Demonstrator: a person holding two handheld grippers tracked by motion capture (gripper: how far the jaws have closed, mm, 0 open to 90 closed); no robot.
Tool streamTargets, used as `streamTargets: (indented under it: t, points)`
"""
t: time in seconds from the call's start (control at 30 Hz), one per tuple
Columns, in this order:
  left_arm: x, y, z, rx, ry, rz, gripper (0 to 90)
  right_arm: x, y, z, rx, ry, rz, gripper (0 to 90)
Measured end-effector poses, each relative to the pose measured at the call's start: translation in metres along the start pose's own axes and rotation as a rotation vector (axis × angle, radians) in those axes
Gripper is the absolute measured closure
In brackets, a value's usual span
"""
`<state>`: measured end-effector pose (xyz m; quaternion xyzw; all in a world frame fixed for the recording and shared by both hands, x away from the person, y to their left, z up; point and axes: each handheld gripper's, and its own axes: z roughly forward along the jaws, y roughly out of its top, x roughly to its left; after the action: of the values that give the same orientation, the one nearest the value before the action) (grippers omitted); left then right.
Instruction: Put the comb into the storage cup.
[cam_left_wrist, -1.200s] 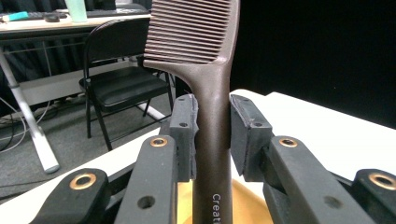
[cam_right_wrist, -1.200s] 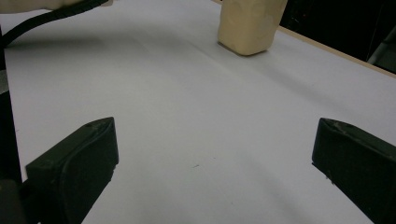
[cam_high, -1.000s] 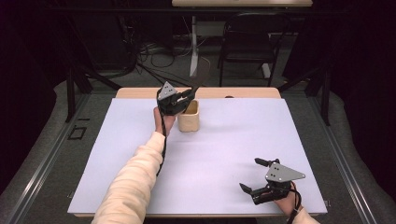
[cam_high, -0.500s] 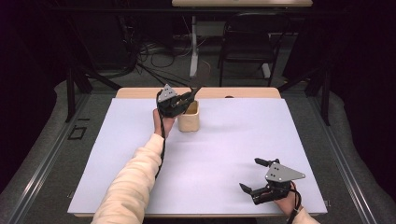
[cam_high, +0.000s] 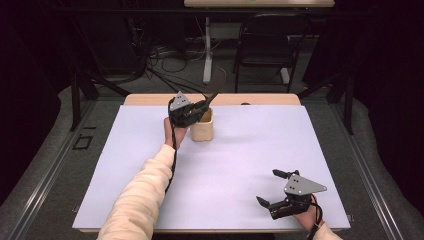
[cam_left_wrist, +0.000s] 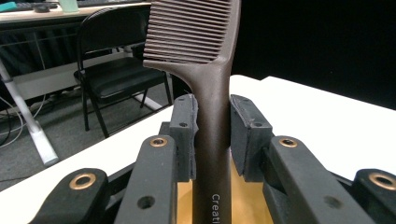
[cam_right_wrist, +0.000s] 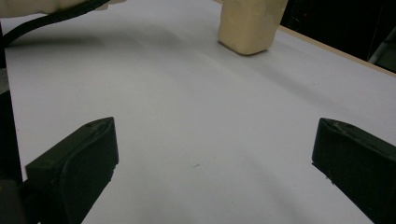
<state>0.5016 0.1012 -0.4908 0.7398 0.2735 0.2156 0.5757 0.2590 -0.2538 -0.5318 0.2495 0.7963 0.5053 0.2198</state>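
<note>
Over the last second we see almost no change: our left gripper (cam_high: 196, 111) stays above the small tan wooden box (cam_high: 203, 126) at the far side of the desk (cam_high: 250, 150), perhaps a touch lower, and our right gripper (cam_high: 280, 192) keeps resting near the front right corner. We judge that the dark brown plastic comb (cam_left_wrist: 196, 42) is still on its way into or out of the box, with nothing released yet. In the left gripper view the jaws clamp the comb's handle on both sides, teeth pointing up and away, the box's tan inside just below. The right jaws stand wide apart, holding nothing. We count one comb, one box and two grippers.
</note>
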Motion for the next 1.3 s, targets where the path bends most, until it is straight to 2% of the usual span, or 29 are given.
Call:
streamTargets:
  t: [0.33, 1.3]
  points:
    - [-0.0011, -0.0023, -0.001, 0.014, -0.003, 0.005, 72.2, 0.0, 0.0, 0.0, 0.0, -0.001, 0.0, 0.1]
    - [-0.0034, -0.0028, -0.0006, 0.088, -0.004, 0.054, 72.2, 0.0, 0.0, 0.0003, 0.001, -0.003, 0.001, 0.1]
